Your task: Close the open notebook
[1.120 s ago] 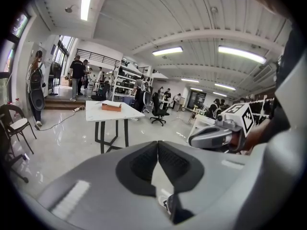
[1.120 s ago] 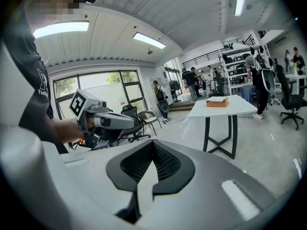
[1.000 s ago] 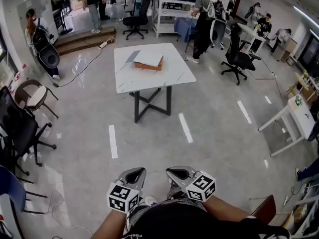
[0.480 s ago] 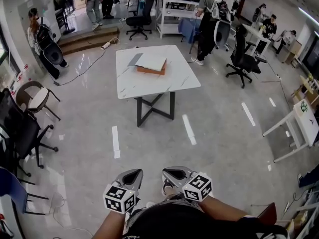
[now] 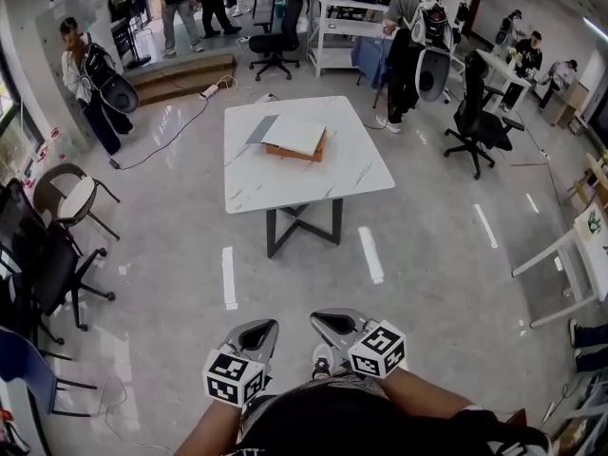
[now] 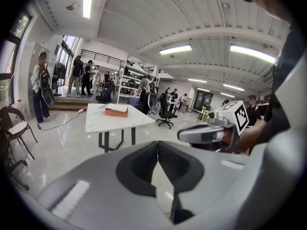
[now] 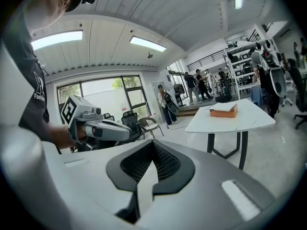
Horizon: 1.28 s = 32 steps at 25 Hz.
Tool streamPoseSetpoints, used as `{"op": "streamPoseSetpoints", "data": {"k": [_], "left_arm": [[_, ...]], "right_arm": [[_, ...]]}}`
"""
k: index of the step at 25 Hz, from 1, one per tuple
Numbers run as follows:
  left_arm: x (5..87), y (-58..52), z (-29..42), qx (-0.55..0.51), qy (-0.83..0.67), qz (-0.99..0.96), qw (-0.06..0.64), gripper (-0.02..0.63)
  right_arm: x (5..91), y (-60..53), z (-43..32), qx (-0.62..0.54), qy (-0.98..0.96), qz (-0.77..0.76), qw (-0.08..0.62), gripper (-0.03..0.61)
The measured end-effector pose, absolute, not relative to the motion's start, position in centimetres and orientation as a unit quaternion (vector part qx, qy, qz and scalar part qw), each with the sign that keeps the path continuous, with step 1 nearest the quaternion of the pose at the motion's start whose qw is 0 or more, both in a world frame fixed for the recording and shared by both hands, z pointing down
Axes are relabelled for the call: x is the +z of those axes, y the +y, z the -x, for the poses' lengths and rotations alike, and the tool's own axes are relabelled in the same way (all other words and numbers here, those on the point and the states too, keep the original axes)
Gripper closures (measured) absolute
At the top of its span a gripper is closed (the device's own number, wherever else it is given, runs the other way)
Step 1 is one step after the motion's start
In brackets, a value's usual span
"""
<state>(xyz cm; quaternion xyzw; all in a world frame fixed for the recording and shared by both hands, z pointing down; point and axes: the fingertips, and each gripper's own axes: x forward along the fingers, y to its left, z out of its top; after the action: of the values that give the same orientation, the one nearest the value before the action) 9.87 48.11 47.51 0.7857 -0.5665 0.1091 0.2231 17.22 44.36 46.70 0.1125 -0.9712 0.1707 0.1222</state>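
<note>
The open notebook (image 5: 294, 133) lies on a flat brown box (image 5: 304, 150) at the far side of a white marble table (image 5: 275, 183), several steps ahead of me. Its grey cover (image 5: 261, 129) is spread to the left. Both grippers are held low against my body, far from the table. My left gripper (image 5: 258, 331) and right gripper (image 5: 328, 323) are shut and hold nothing. In the left gripper view the pads meet at the tip (image 6: 157, 145), and the notebook (image 6: 116, 108) shows far off. In the right gripper view the right gripper (image 7: 152, 145) is also shut, with the notebook (image 7: 223, 107) far off.
Grey tiled floor stretches between me and the table. Chairs (image 5: 66, 198) stand along the left wall, and a cable (image 5: 166, 126) runs over the floor there. Office chairs (image 5: 475, 122), shelves (image 5: 347, 17) and several people are beyond the table. Another white table (image 5: 589, 245) is at the right.
The table with the notebook has come nearer and lower in the head view as I walk toward it. Both grippers stay shut near my body.
</note>
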Motion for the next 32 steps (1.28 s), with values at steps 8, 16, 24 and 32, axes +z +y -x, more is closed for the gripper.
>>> {"op": "streamPoseSetpoints", "data": {"k": [8, 16, 24, 32], "left_arm": [[47.3, 41.8, -10.1, 0.109, -0.573, -0.782, 0.22, 0.554], [47.5, 37.3, -10.8, 0.113, -0.582, -0.774, 0.222, 0.554], [47.4, 32.9, -12.8, 0.112, -0.578, -0.777, 0.22, 0.554], [47.3, 30.4, -14.4, 0.129, -0.569, -0.783, 0.215, 0.554]], "right_arm": [[46.7, 38.3, -17.5, 0.171, -0.972, -0.106, 0.121, 0.583], [46.6, 33.6, -18.1, 0.164, -0.975, -0.093, 0.121, 0.583], [46.7, 29.5, -20.3, 0.163, -0.975, -0.1, 0.117, 0.583], [46.5, 27.3, -21.7, 0.171, -0.974, -0.103, 0.107, 0.583]]}}
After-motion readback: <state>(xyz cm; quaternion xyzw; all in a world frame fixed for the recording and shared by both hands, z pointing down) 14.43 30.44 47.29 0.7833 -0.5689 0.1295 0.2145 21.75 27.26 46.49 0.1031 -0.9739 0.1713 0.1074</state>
